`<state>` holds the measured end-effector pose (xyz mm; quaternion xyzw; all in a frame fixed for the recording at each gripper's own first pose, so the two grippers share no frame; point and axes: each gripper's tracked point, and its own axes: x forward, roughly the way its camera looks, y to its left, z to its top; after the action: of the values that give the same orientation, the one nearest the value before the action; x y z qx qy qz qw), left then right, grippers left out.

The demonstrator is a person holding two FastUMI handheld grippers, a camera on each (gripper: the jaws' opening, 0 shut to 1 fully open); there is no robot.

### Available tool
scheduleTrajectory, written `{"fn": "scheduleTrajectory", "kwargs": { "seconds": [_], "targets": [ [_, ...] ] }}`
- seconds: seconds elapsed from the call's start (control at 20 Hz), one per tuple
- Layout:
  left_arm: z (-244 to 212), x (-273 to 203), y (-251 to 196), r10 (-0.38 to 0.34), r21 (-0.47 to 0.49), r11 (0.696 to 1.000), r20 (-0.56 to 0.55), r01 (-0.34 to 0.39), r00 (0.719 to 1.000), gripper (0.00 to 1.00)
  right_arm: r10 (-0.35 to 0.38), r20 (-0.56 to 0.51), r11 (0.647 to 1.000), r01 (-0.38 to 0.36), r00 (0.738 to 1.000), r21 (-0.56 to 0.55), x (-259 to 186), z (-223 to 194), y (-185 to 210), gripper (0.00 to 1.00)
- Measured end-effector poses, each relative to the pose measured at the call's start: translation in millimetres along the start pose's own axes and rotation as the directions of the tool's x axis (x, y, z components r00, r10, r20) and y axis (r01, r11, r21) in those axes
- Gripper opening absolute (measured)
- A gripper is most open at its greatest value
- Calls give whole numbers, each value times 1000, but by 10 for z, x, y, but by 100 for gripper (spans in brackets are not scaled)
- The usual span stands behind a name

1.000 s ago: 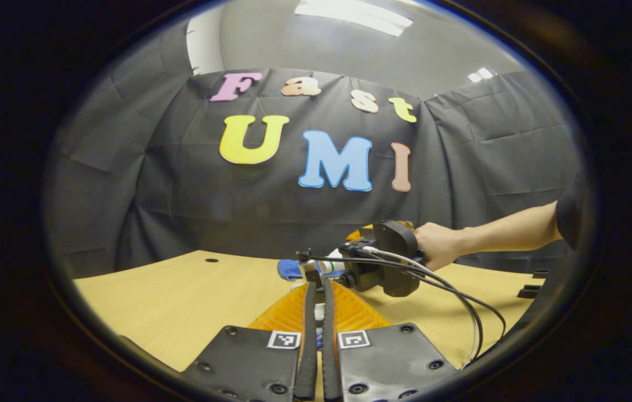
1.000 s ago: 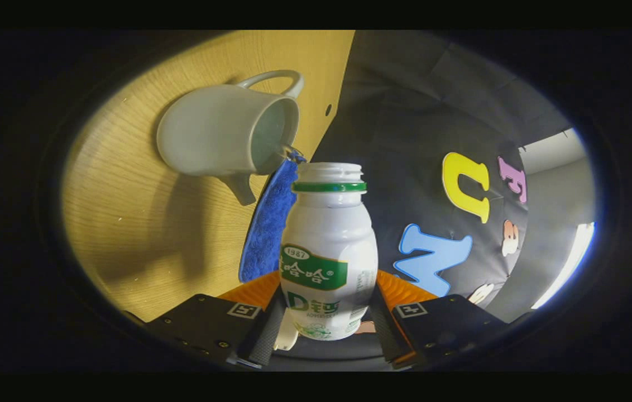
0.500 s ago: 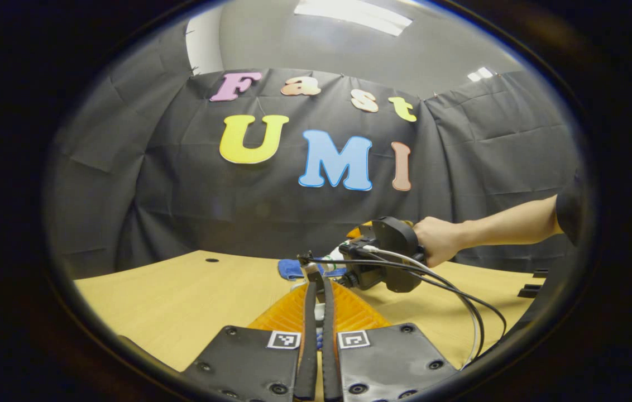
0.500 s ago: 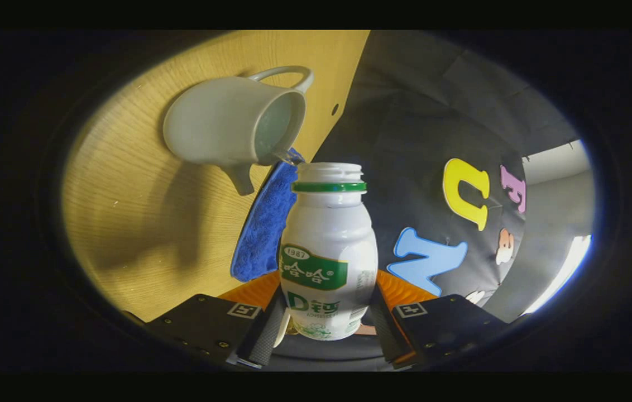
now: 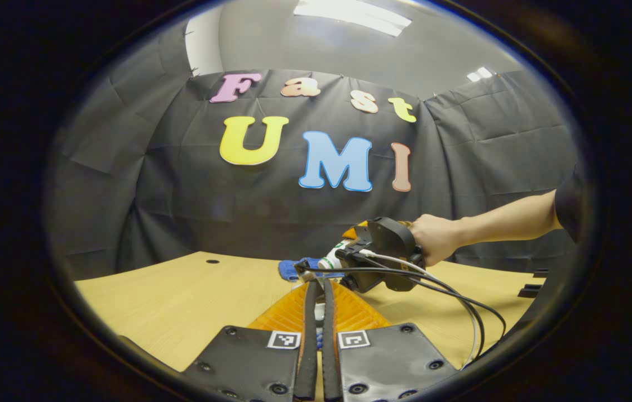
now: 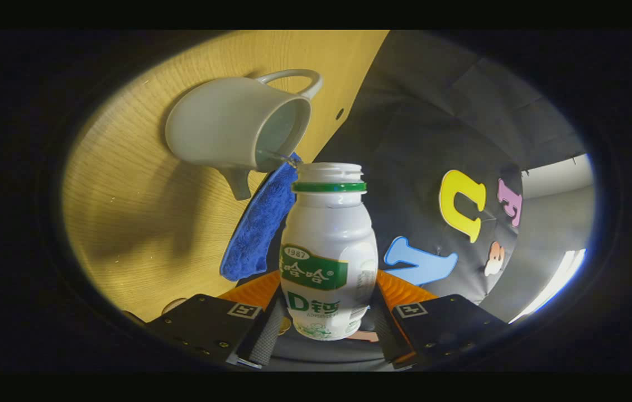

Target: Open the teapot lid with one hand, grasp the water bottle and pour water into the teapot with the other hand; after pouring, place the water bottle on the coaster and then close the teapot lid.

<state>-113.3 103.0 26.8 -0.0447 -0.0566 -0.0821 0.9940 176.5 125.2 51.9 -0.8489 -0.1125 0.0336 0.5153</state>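
- Black cloth is lining the booth behind a wooden counter [image 5: 182, 296], under ceiling lights
- Right tongs [image 6: 324, 329] are pinching the water bottle [image 6: 328, 251], one finger pressing each side of its lower body; the bottle is tipped, uncapped mouth pointing toward the teapot [image 6: 238, 131]
- Teapot is sitting on the counter with its top open, a thin stream of water running from the bottle's mouth to its rim
- Blue coaster [image 6: 254, 229] is lying on the counter just beside the teapot, near the bottle
- Left tongs [image 5: 316, 301] are pressed nearly together; whether they are gripping anything is unclear
- Beyond them, a hand [image 5: 433, 240] is holding the right tongs over the counter, cables trailing
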Motion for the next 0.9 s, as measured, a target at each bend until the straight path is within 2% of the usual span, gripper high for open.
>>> {"fn": "scheduleTrajectory", "kwargs": {
  "seconds": [0.3, 0.35, 0.4, 0.9],
  "targets": [
    [11, -5, 1, 1, 0, 1000, 1, -1, 1000, 14, -16, 15, 999, 16, 1000, -32, -4, 68, -68, 72],
    [1, 2, 8, 1, 0, 1000, 1, -1, 1000, 10, -22, 17, 999, 22, 1000, -42, -7, 72, -88, 72],
    [6, 0, 5, 1, 0, 1000, 2, -1, 1000, 14, -27, 20, 998, 28, 999, -52, -8, 74, -106, 72],
    [11, -10, 11, 1, -3, 1000, -3, -1, 1000, 14, -70, 48, 988, 76, 996, -135, 4, 179, -260, 72]
  ]
}}
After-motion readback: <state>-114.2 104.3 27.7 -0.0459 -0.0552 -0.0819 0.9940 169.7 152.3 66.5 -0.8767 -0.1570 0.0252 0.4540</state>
